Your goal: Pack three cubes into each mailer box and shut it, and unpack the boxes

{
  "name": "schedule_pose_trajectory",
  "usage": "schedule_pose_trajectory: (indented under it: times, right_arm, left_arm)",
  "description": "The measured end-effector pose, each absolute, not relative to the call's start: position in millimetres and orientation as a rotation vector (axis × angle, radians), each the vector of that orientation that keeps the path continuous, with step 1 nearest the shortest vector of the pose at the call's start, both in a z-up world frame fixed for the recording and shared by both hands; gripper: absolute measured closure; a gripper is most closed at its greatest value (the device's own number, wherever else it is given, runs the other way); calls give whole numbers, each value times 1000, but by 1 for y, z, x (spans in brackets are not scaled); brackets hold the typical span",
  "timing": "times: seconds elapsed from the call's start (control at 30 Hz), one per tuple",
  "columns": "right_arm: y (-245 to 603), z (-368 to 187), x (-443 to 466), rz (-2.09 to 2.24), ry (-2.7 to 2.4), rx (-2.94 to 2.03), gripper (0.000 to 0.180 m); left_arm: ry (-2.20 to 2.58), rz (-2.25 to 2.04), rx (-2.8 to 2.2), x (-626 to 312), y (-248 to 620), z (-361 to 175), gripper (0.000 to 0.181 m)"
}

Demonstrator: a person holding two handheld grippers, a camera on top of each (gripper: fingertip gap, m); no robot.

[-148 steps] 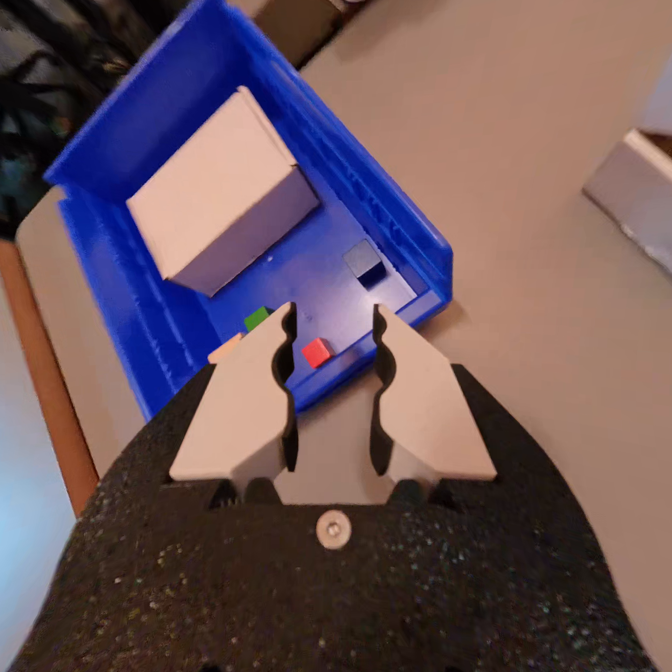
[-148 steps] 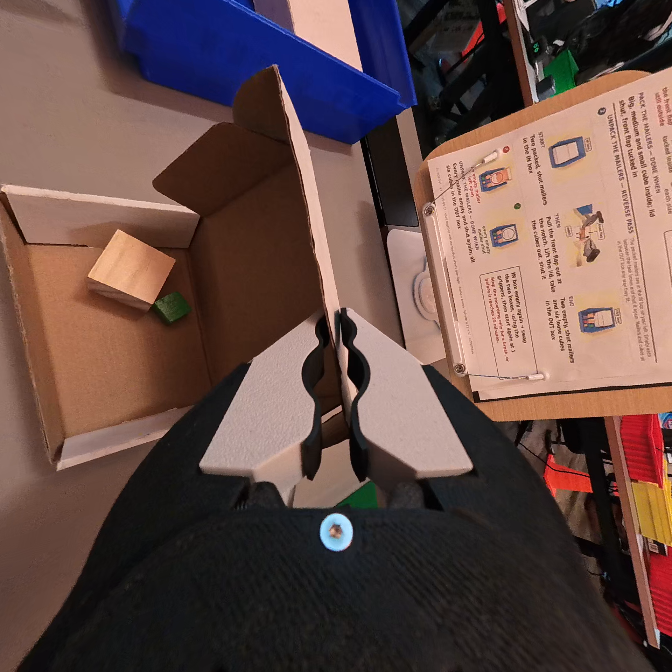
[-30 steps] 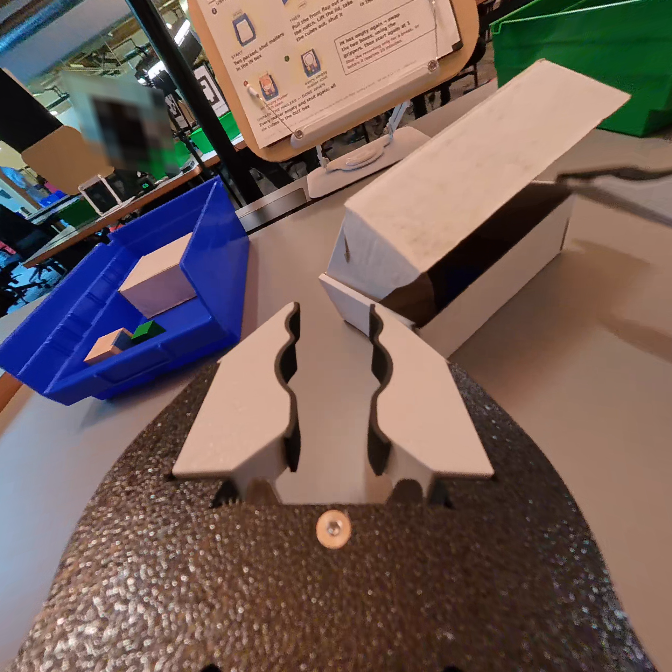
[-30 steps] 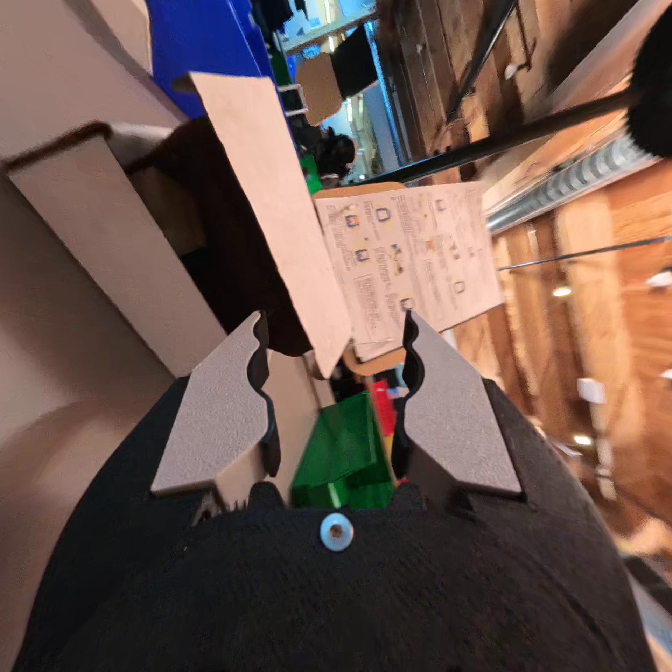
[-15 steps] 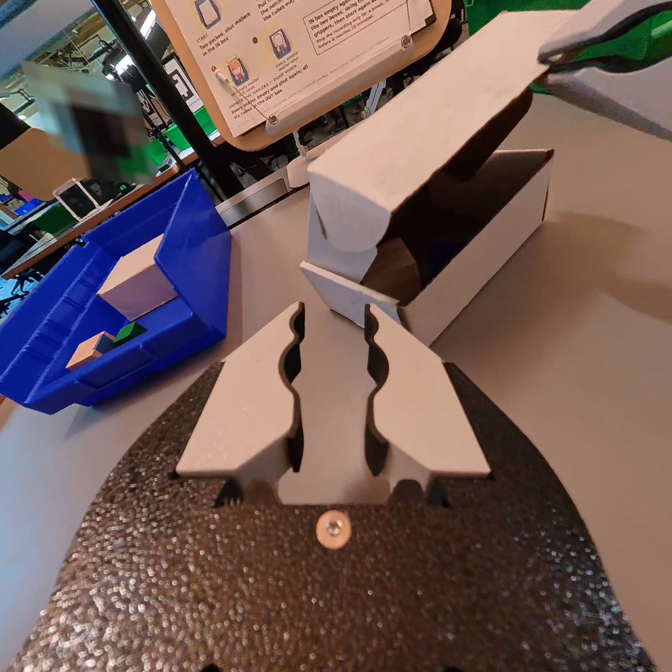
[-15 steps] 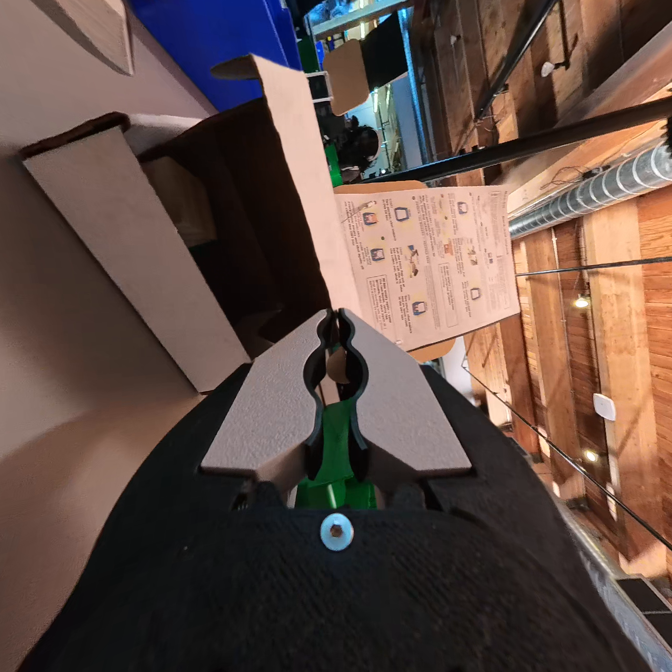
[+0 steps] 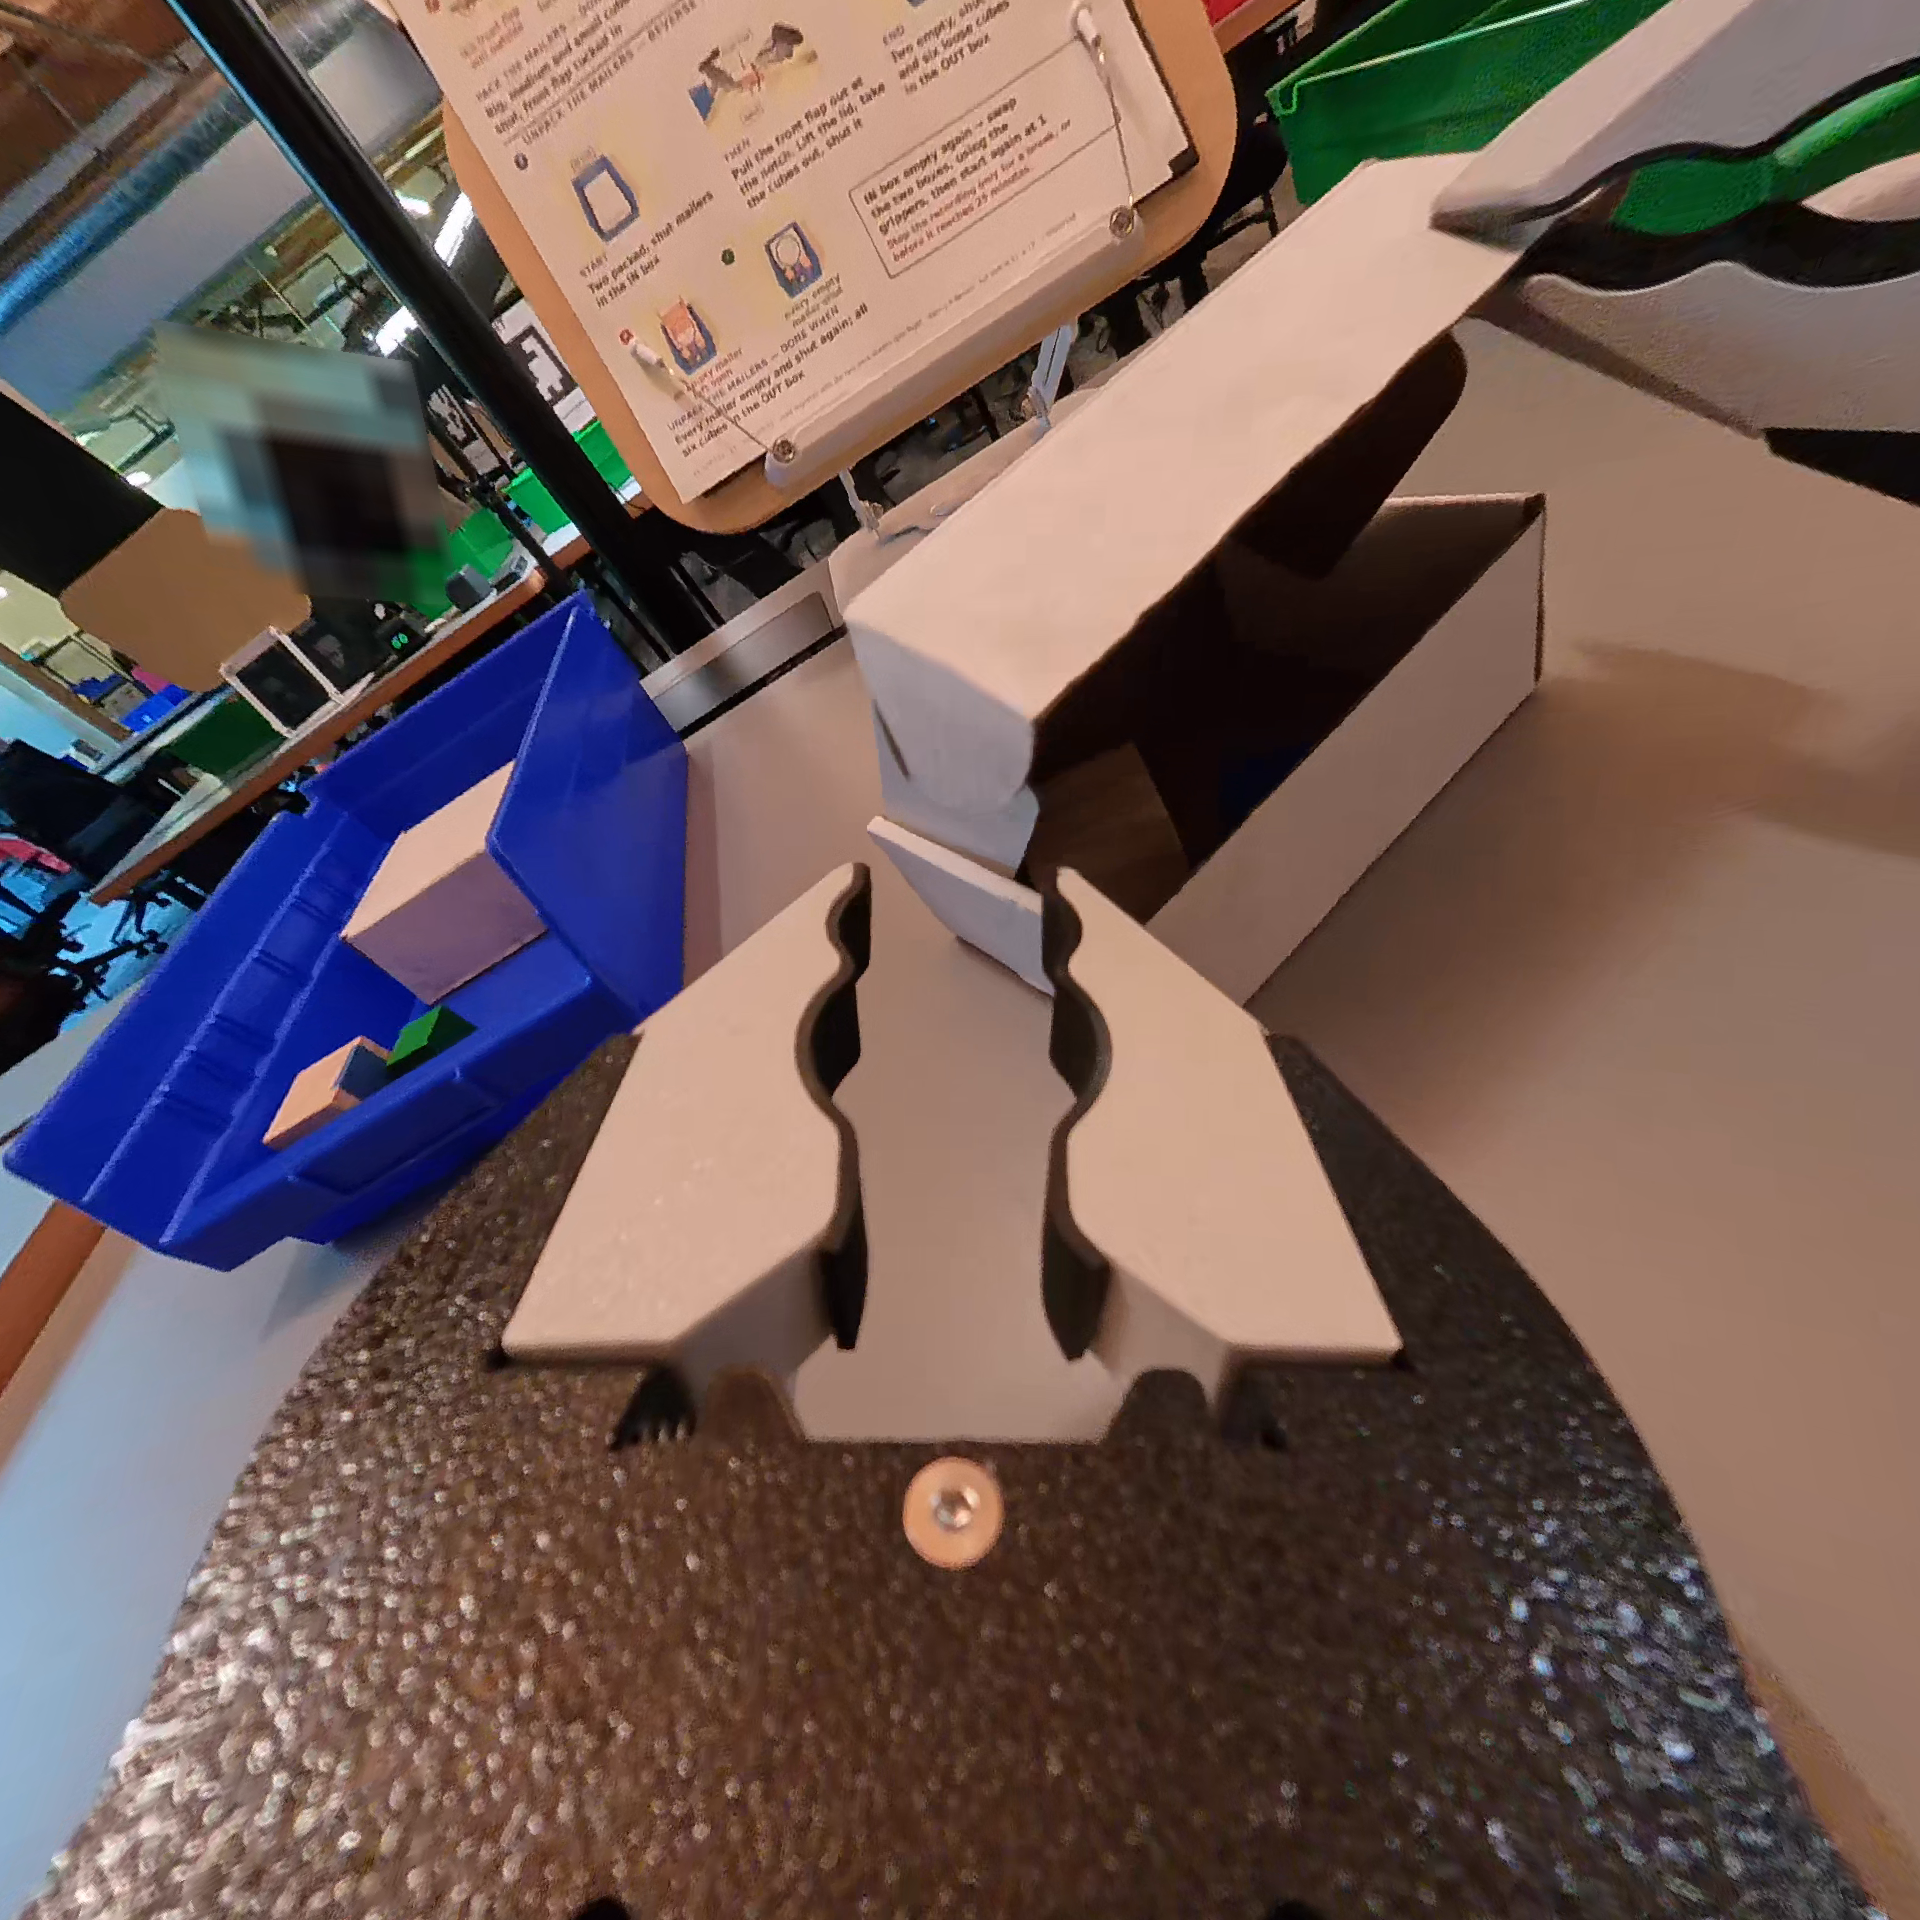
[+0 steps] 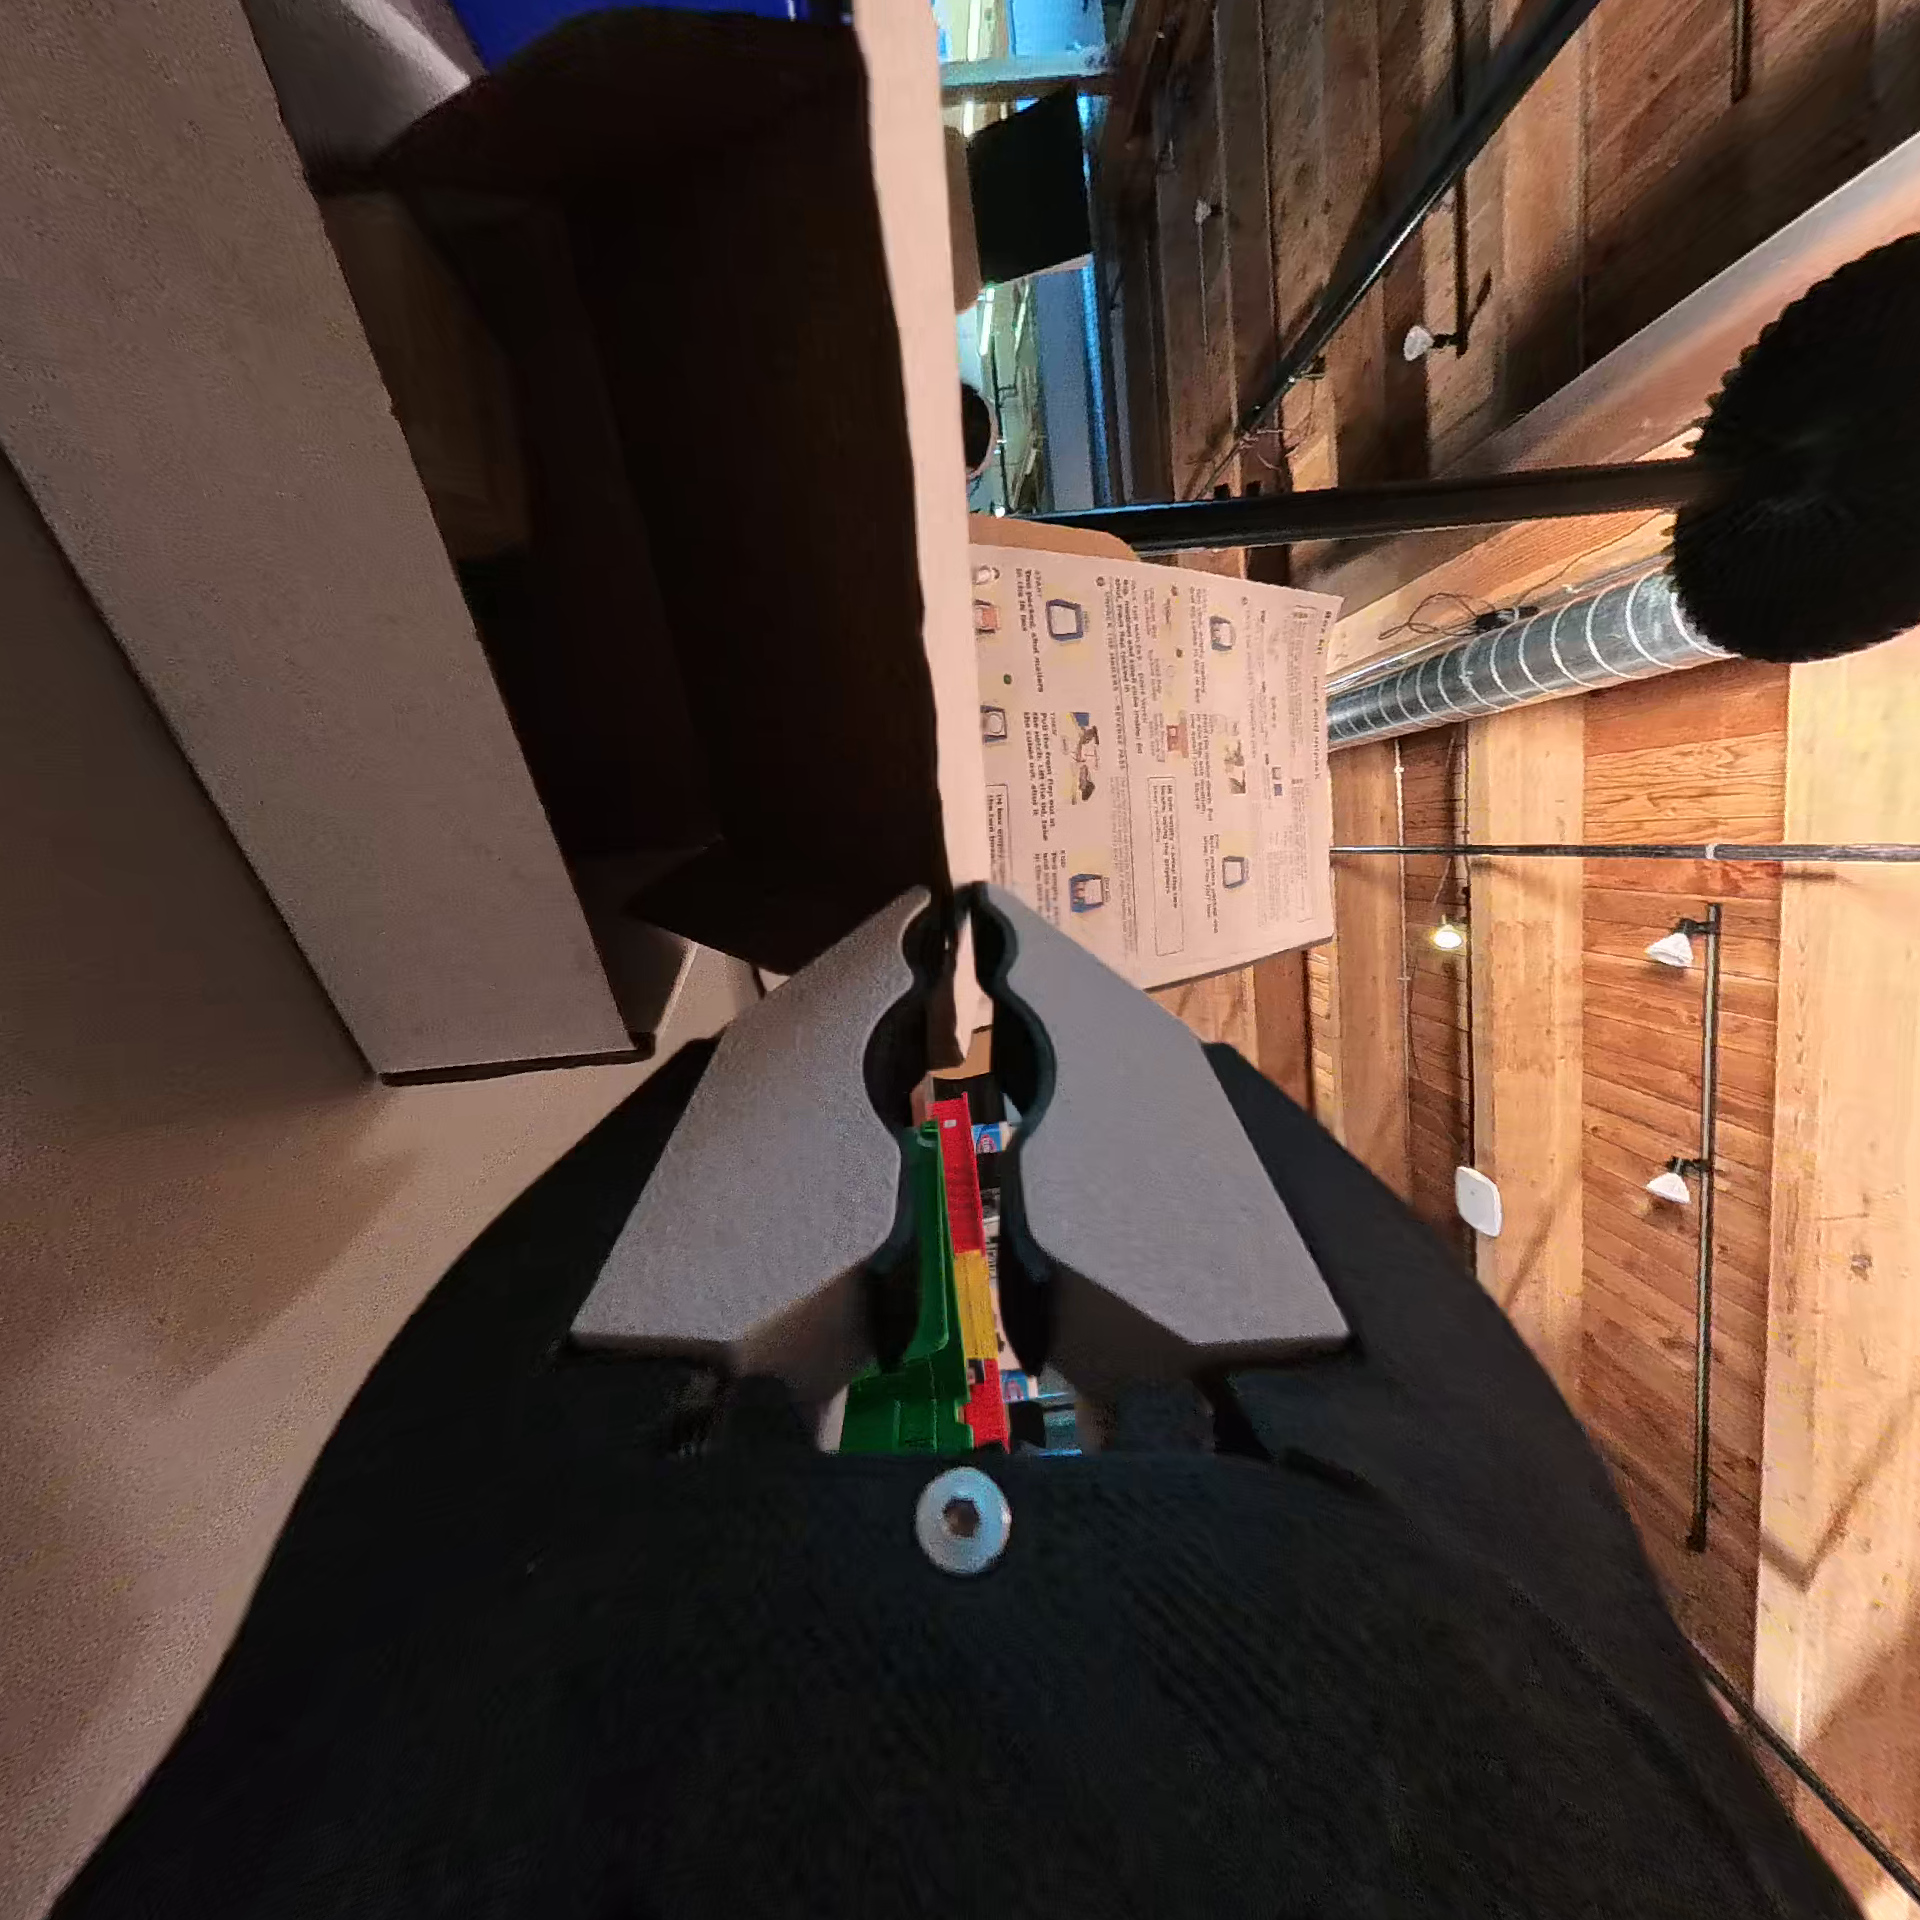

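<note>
A white mailer box (image 7: 1340,769) lies on the grey table with its lid (image 7: 1174,468) half raised. My right gripper (image 8: 961,904) is shut on the lid's free edge (image 8: 914,520); it also shows at the top right of the left wrist view (image 7: 1475,244). My left gripper (image 7: 956,894) is open at the box's near left corner, with the small side flap (image 7: 966,904) between its fingertips, not clamped. A wooden cube (image 7: 1101,831) shows dimly inside the box. A blue bin (image 7: 592,790) on the left holds a closed white mailer box (image 7: 447,894), a green cube (image 7: 426,1039) and a wooden cube (image 7: 312,1107).
An instruction board (image 7: 831,208) on a stand rises behind the box. A green bin (image 7: 1455,94) stands at the back right. A black pole (image 7: 468,343) slants behind the blue bin. The table's edge (image 7: 42,1278) runs at the near left.
My right gripper, open a second ago, has shut on the lid's edge and raised the lid. My left gripper has moved in to the box's side flap and stays open.
</note>
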State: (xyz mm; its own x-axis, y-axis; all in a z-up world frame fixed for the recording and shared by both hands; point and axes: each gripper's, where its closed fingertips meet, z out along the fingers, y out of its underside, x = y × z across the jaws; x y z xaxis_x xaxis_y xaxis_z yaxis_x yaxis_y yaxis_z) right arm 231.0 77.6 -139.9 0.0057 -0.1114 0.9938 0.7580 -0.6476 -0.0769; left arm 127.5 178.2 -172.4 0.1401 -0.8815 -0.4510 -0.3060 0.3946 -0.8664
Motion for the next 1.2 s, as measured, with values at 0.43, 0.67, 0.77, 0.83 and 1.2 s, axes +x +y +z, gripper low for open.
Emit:
schedule_pose_trajectory:
  times: [0.43,0.67,0.77,0.83,1.2]
  right_arm:
    - [66,-181,200,-1306,-675,-2019,178]
    - [68,-194,196,-1194,-635,-2032,175]
    - [67,-197,197,-1168,-559,-2026,168]
    - [57,-200,206,-1170,-423,-2049,150]
    - [51,-221,208,-786,-71,-2141,172]
  left_arm:
    - [1608,-368,-1040,108,154,-197,169]
    - [1603,-336,-1178,112,164,-216,175]
    - [1612,-311,-1202,112,168,-219,176]
    - [1616,-314,-1226,112,171,-220,176]
    - [1743,-409,-1313,117,172,-232,176]
